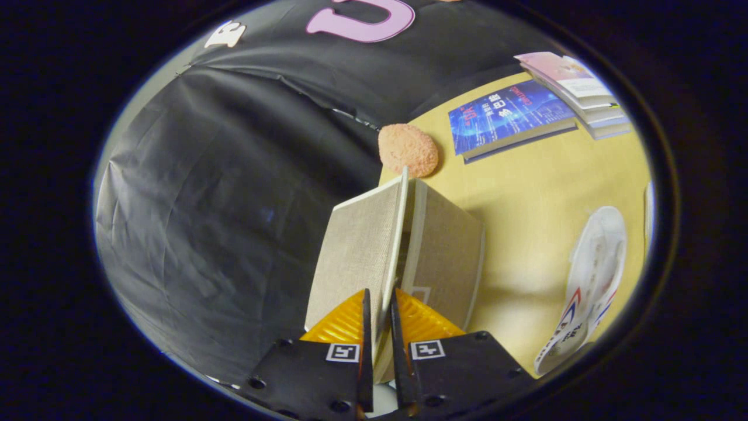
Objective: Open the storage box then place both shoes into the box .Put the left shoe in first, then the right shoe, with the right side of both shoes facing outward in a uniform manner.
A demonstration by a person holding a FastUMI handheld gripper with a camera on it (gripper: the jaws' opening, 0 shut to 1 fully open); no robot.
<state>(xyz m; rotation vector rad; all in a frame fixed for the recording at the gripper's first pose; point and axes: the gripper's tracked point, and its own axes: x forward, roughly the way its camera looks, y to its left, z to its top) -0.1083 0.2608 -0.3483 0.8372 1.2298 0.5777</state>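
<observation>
Fingers are pinching the edge of the lid, one on each side of the thin panel, lid swung up off the box. The box stands on the yellow surface. Beyond it, an orange puff near the cloth wall. A shoe lies well apart to the side, books further back.

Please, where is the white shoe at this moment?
In the gripper view, the white shoe lies on the yellow table, apart from the storage box whose lid the gripper pinches.
</observation>
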